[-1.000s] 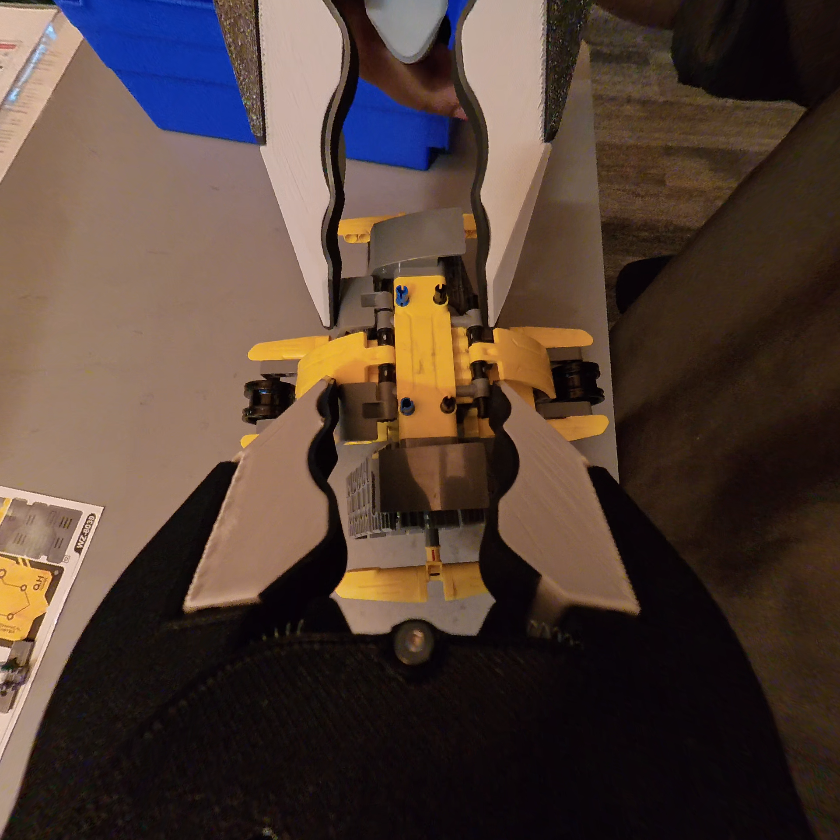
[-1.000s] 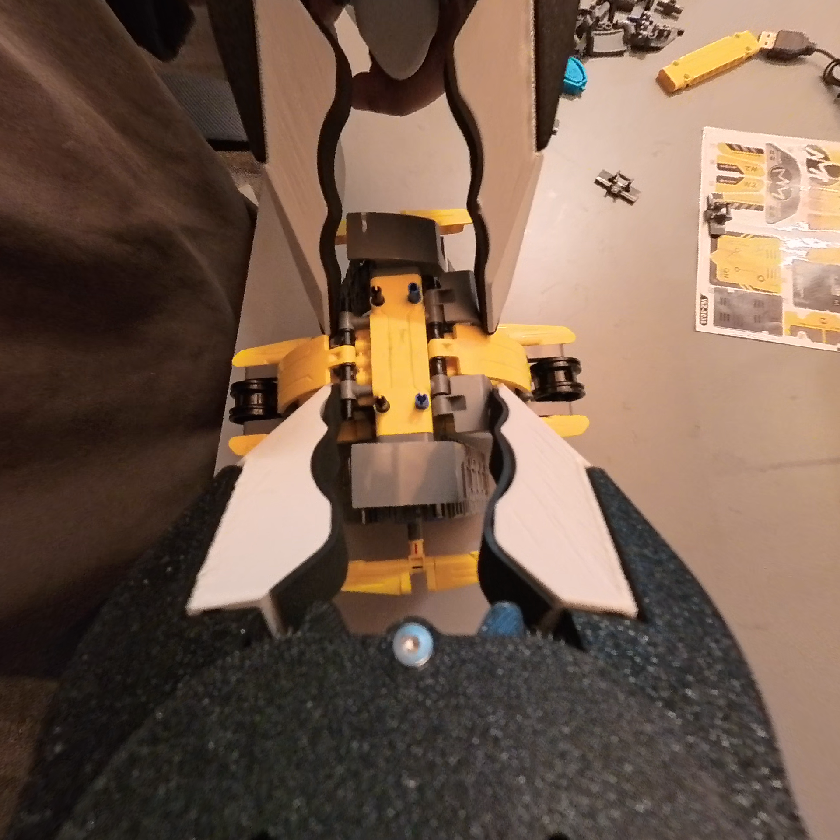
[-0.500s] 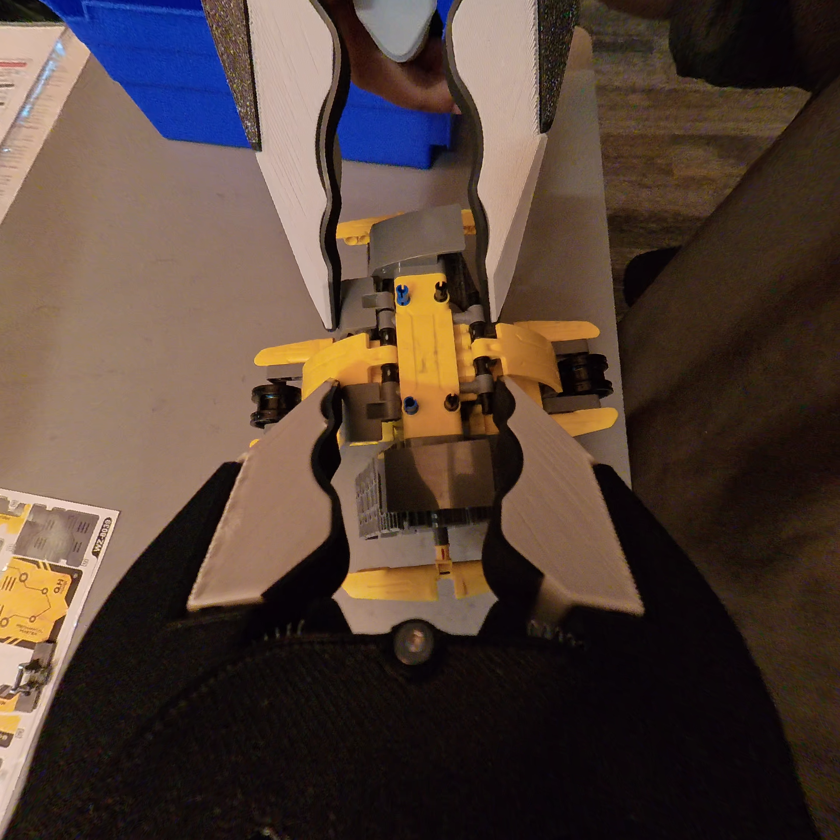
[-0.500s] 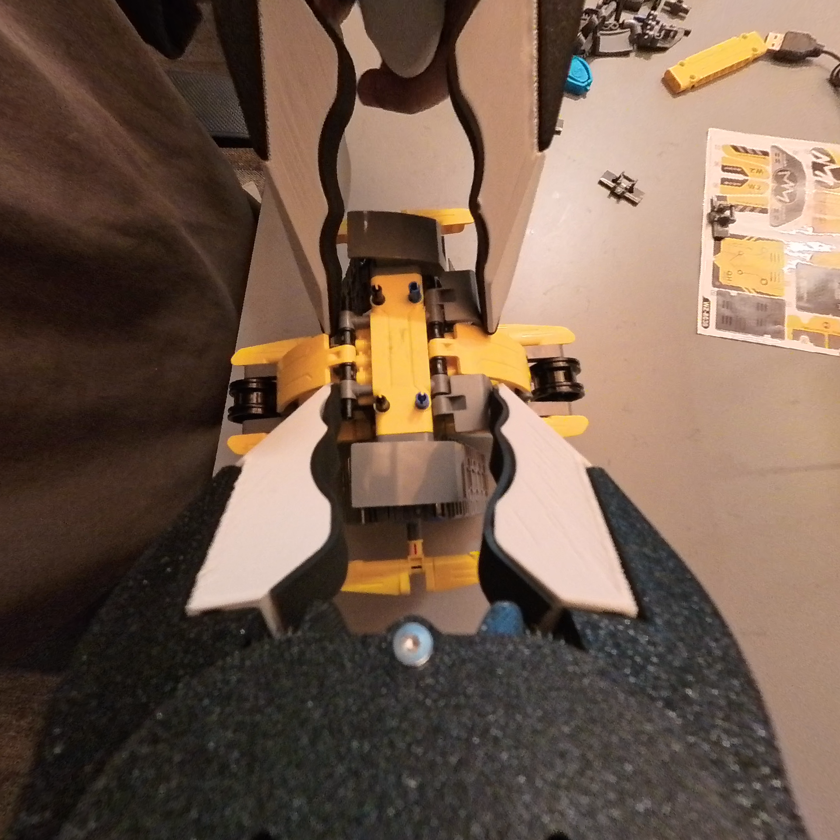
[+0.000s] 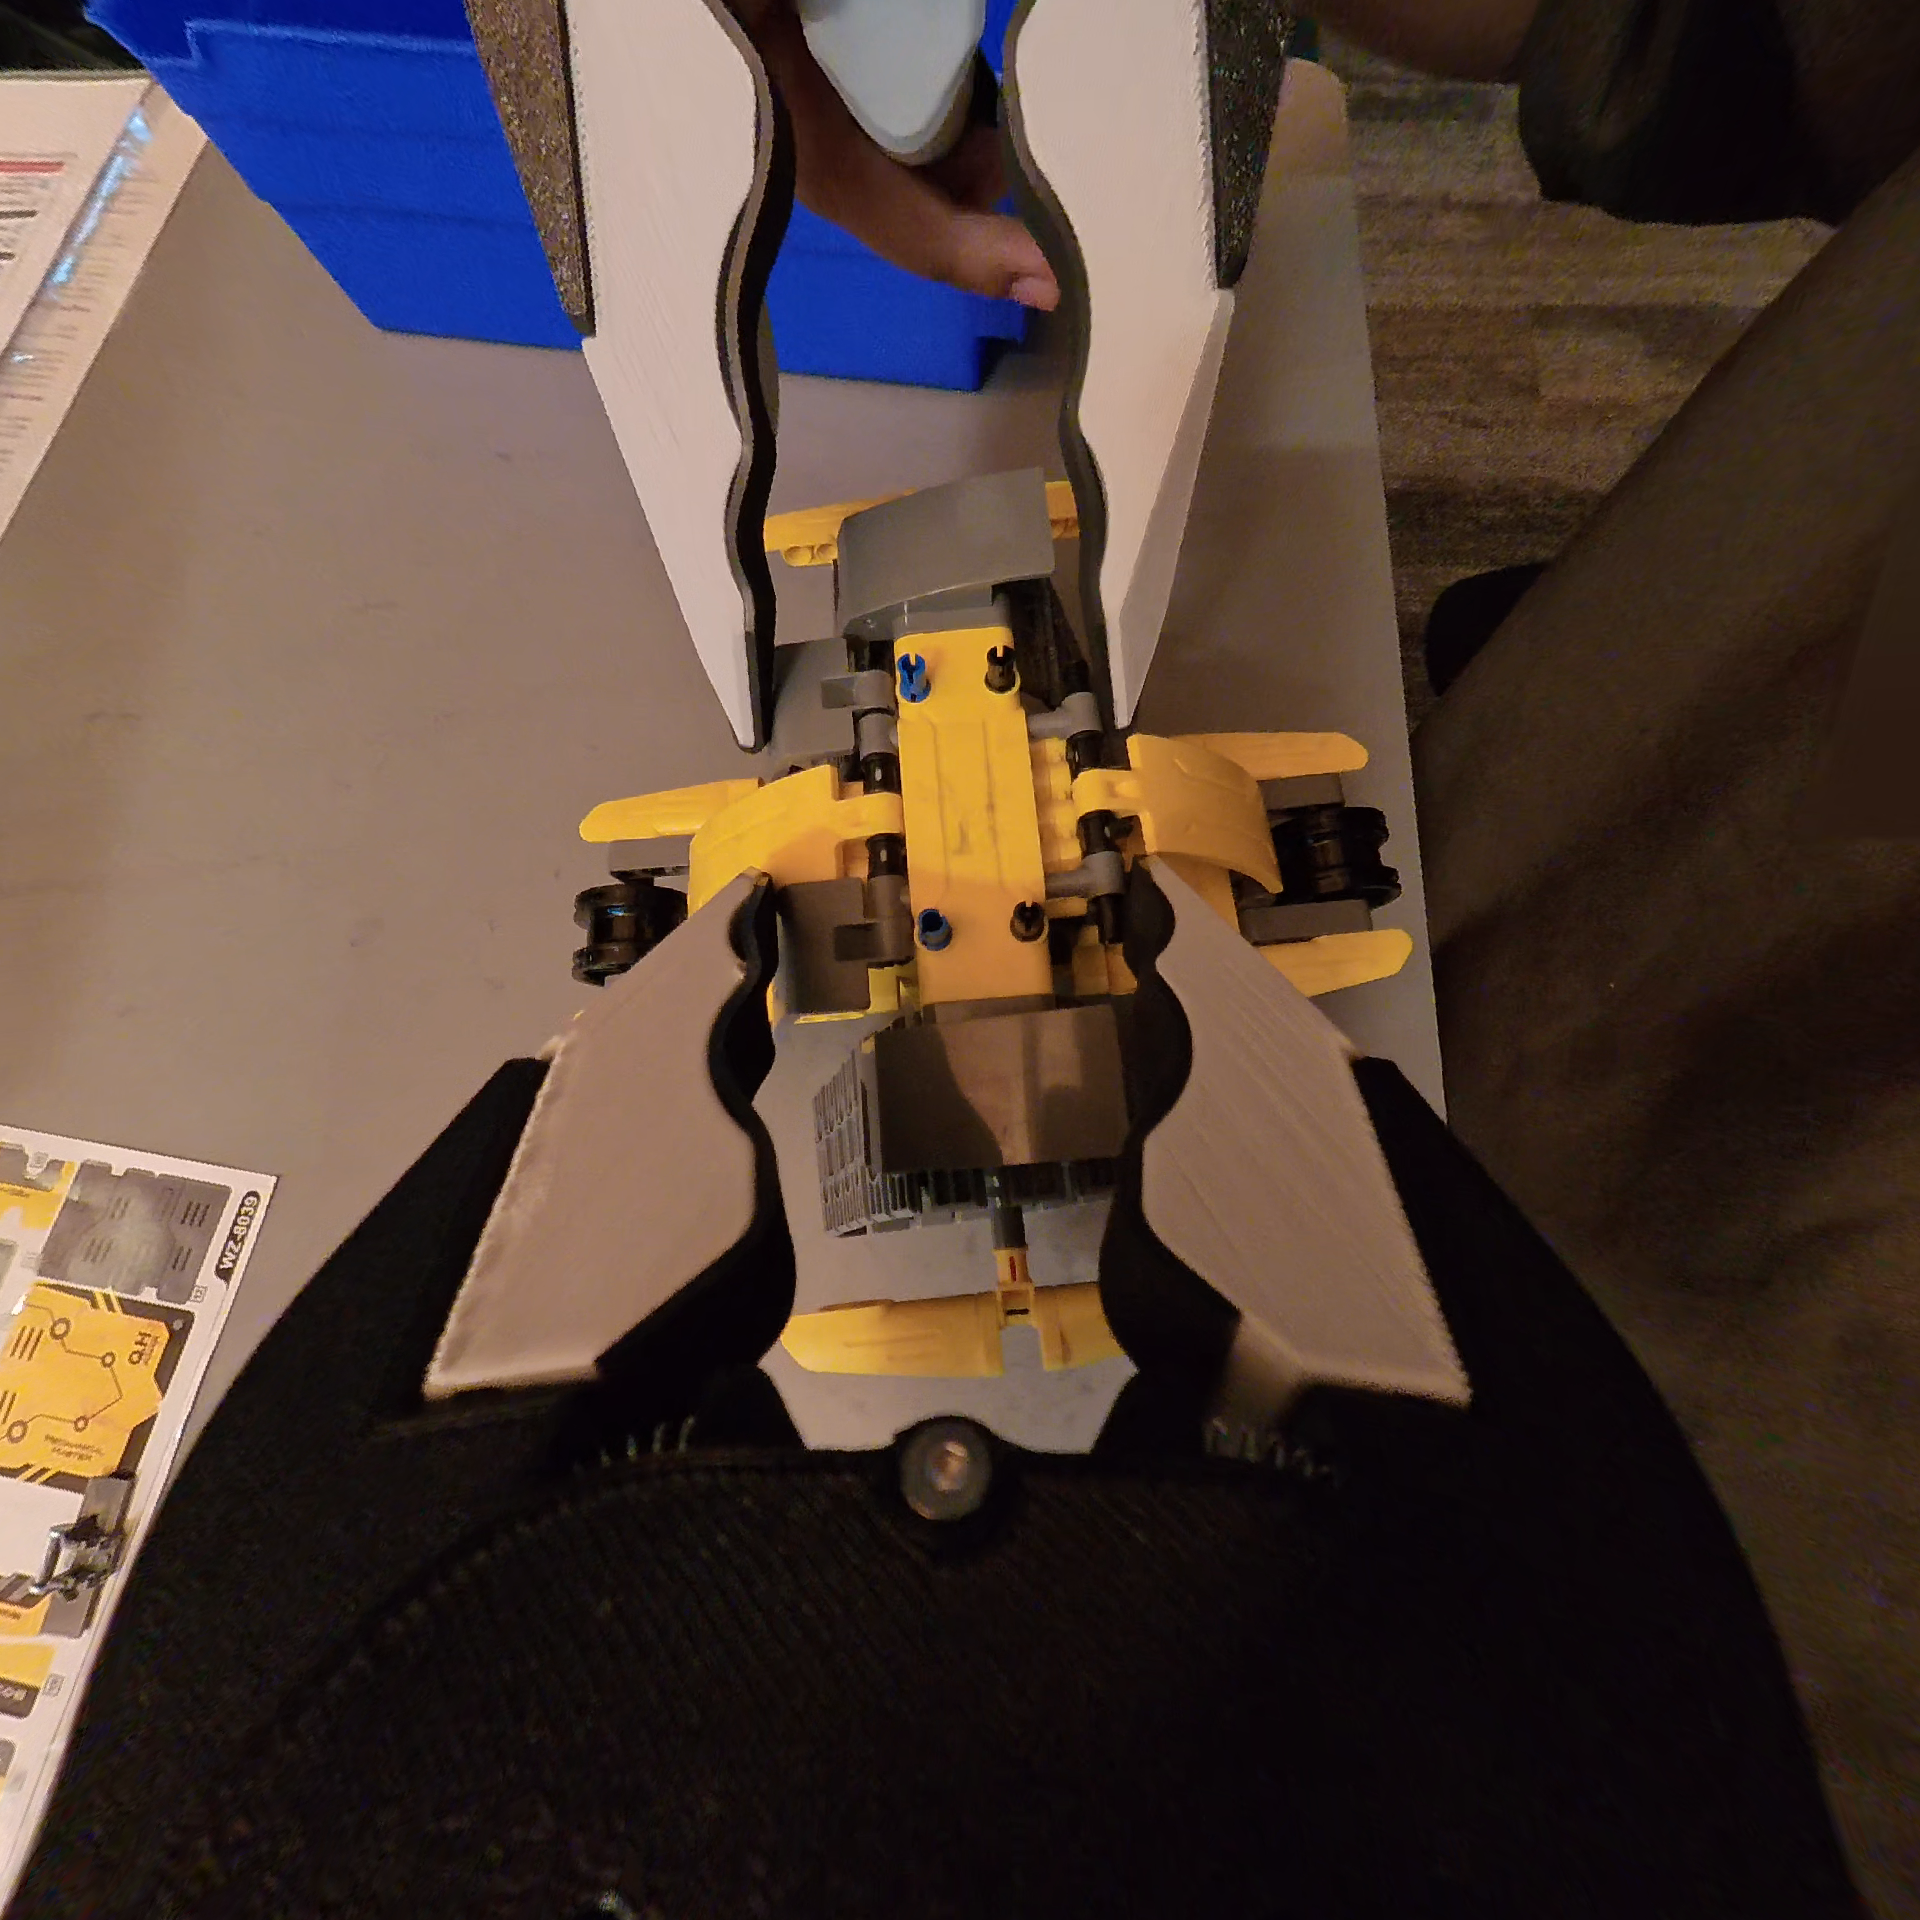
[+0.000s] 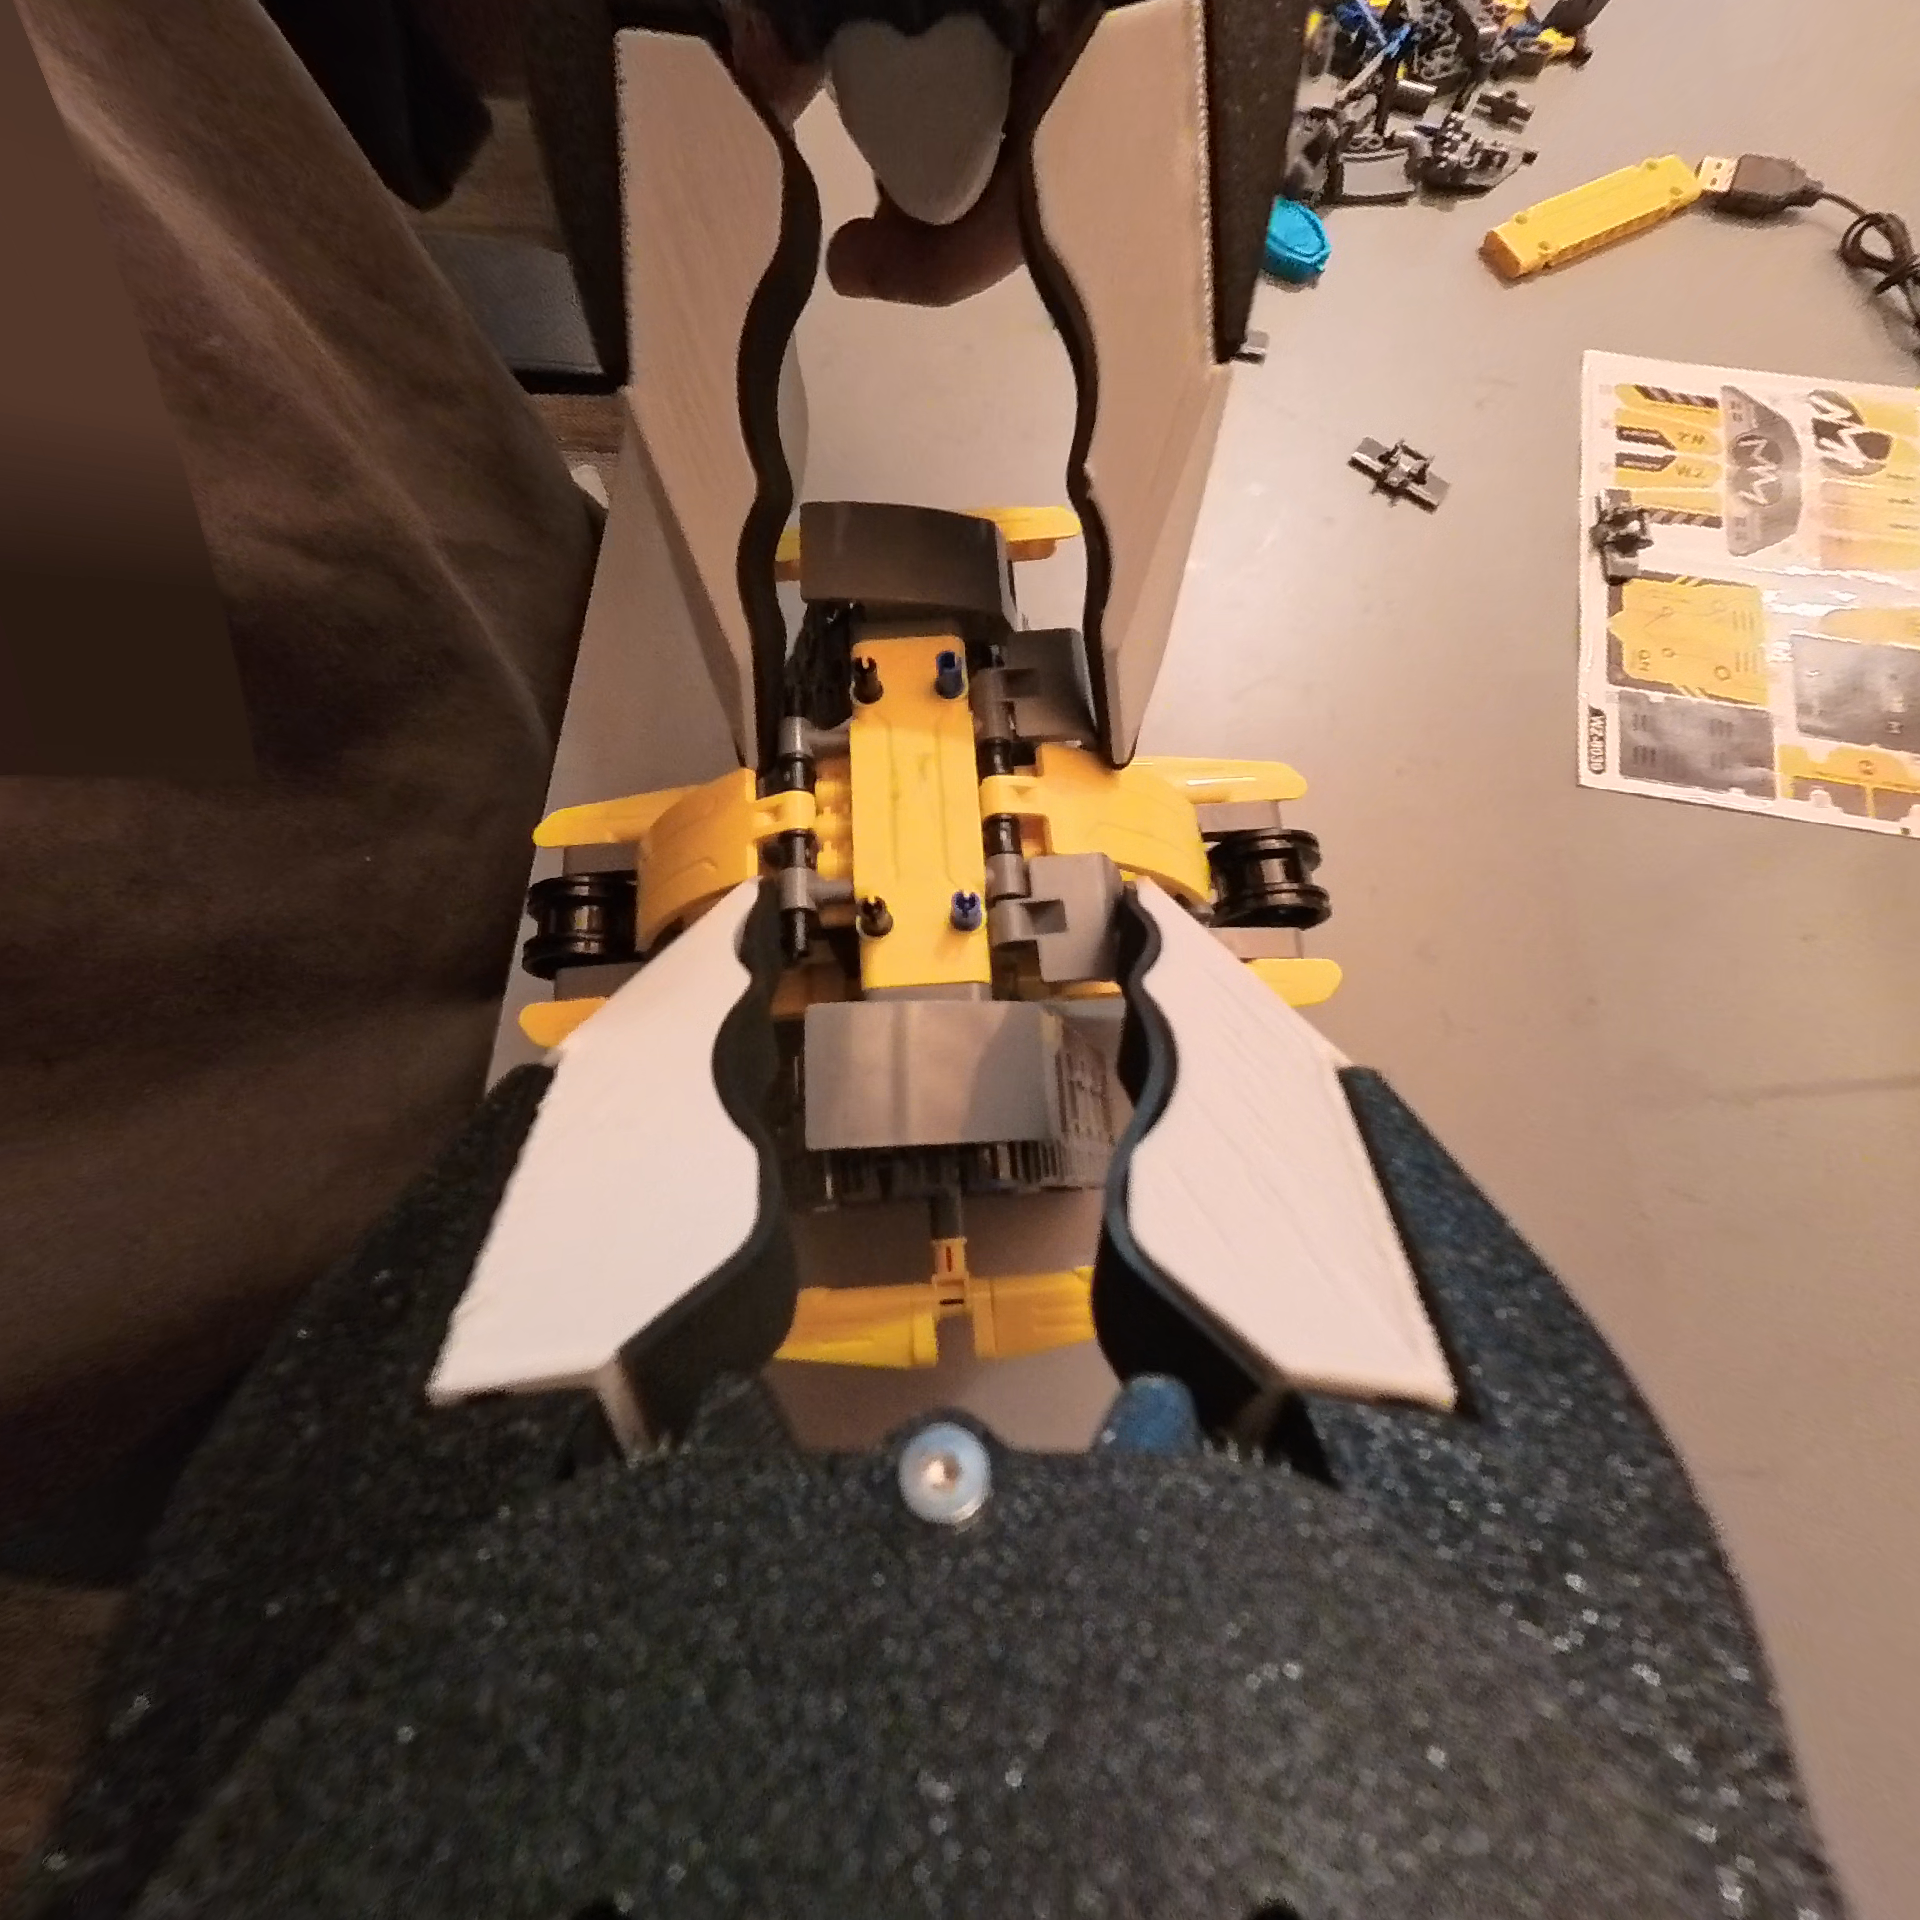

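Note:
A yellow and grey brick-built vehicle model (image 5: 971, 821) with small black wheels is held between two grippers that face each other at the table's edge. My left gripper (image 5: 951, 904) is shut on the end with the dark grey block. My right gripper (image 5: 935, 722) comes from the far side and is shut on the opposite end, by the curved grey panel. In the right wrist view the model (image 6: 914, 831) sits between my right gripper (image 6: 945, 914) below and the left gripper (image 6: 935, 748) above. A person's finger (image 5: 935, 239) shows behind the far gripper.
A blue bin (image 5: 416, 187) stands behind the model. A sticker sheet (image 6: 1756, 603) lies on the grey table (image 6: 1455, 1039), with a yellow beam on a USB cable (image 6: 1590, 213), loose dark parts (image 6: 1455, 83) and a small black piece (image 6: 1400, 473). Brown clothing (image 6: 260, 727) borders the table edge. Both grippers' tips are close together, under 4 cm apart. The small black piece (image 6: 1400, 473) is about equally far from each gripper, around 25 centimeters.
Both grippers and the model have shifted a little together over the table; the sticker sheet shows more in the left wrist view. Both grips are unchanged.

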Motion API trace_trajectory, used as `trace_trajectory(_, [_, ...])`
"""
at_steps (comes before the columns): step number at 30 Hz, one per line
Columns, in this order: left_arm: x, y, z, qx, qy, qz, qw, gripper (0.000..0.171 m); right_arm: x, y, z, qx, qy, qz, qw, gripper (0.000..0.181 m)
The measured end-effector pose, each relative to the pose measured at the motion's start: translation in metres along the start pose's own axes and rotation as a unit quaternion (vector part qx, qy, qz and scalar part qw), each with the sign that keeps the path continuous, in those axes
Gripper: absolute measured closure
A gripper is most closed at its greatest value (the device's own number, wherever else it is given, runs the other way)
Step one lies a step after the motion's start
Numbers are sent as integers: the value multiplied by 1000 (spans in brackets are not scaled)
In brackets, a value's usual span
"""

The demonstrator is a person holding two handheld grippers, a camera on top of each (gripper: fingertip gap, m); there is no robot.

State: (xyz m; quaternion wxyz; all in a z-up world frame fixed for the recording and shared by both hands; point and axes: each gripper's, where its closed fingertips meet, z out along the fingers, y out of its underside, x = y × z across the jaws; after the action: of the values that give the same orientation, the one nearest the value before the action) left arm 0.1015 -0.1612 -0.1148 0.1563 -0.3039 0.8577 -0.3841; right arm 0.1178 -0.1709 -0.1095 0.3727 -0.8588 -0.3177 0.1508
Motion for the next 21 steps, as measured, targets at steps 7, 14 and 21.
trace_trajectory(7, [0, -1, 0, 3, -2, -1, 1000, 108, 0, -4, -2, 10, -34, 61, 997, 120])
trace_trajectory(14, [1, 0, 1, -2, -1, -8, 1000, 107, 0, -2, -1, 15, -24, 41, 999, 118])
trace_trajectory(21, [4, -1, -1, 5, 24, -30, 999, 106, -1, 1, 1, -13, 6, 1, 1000, 117])
